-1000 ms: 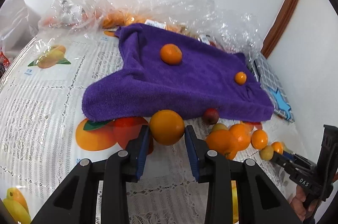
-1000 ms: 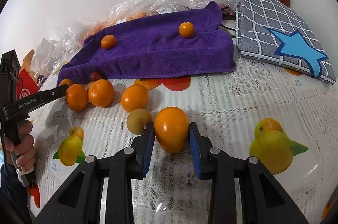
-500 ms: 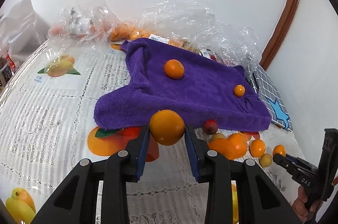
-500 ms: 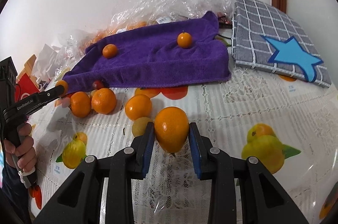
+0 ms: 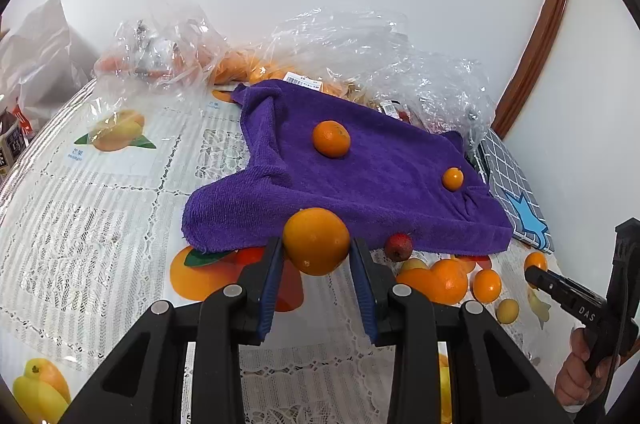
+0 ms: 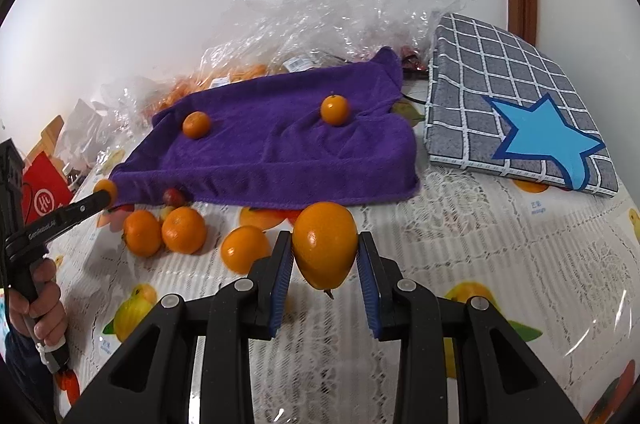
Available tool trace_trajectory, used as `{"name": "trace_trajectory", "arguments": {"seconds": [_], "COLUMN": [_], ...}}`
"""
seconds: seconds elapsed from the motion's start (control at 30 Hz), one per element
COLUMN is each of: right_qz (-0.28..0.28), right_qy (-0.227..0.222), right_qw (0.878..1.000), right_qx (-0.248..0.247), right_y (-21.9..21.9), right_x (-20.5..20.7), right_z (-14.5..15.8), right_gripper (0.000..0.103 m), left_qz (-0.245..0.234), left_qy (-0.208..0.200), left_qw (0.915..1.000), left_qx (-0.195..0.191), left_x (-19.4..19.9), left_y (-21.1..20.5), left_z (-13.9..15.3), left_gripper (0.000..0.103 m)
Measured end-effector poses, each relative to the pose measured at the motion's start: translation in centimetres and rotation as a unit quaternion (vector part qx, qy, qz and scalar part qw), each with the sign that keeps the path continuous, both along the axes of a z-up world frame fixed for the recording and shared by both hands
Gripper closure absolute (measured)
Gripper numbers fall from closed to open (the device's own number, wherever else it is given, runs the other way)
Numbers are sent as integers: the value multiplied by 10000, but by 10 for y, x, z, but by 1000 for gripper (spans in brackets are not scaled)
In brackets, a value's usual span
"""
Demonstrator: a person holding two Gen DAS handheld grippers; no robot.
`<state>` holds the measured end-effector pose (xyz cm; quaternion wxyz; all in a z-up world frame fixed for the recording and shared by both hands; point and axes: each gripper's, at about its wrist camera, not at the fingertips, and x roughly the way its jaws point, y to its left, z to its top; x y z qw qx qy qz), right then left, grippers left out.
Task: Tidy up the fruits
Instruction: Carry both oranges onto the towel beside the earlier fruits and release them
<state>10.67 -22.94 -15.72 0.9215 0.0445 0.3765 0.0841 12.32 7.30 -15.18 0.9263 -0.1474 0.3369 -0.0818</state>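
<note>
Each claw, left [image 5: 316,256] and right [image 6: 325,260], is clamped on an orange, and the purple towel [image 5: 360,183] lies just ahead of both.

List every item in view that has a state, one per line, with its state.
Left gripper: shut on round orange.
Right gripper: shut on oval orange.
Purple towel: spread out, rumpled, two small oranges on it.
Loose oranges: lying on the tablecloth, off the towel.
Plastic bags: crumpled, behind the towel.
Checked cushion: flat, beside the towel.
</note>
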Motion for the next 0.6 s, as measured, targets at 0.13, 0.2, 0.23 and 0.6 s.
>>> {"name": "trace_trajectory", "arguments": {"seconds": [0.13,0.2,0.23,0.6], "right_qz": [-38,-15,-15,1], "right_qy": [-50,-119,-146,-495], "right_qw": [10000,9999,9999,9987], "right_qx": [-23,-42,-52,-75], "right_y": [-1,-1,-1,0], "right_x": [5,7,9,54], "right_z": [5,10,13,42], "right_gripper": [71,71,71,71], "left_qz": [3,25,45,174], "left_qy": [1,-66,-116,-335], "left_qw": [10000,9998,9997,9992], "left_qx": [-52,-172,-203,151], "left_x": [0,-1,-1,46], "left_y": [1,4,5,-16], "left_z": [2,8,13,56], "left_gripper": [71,71,71,70]}}
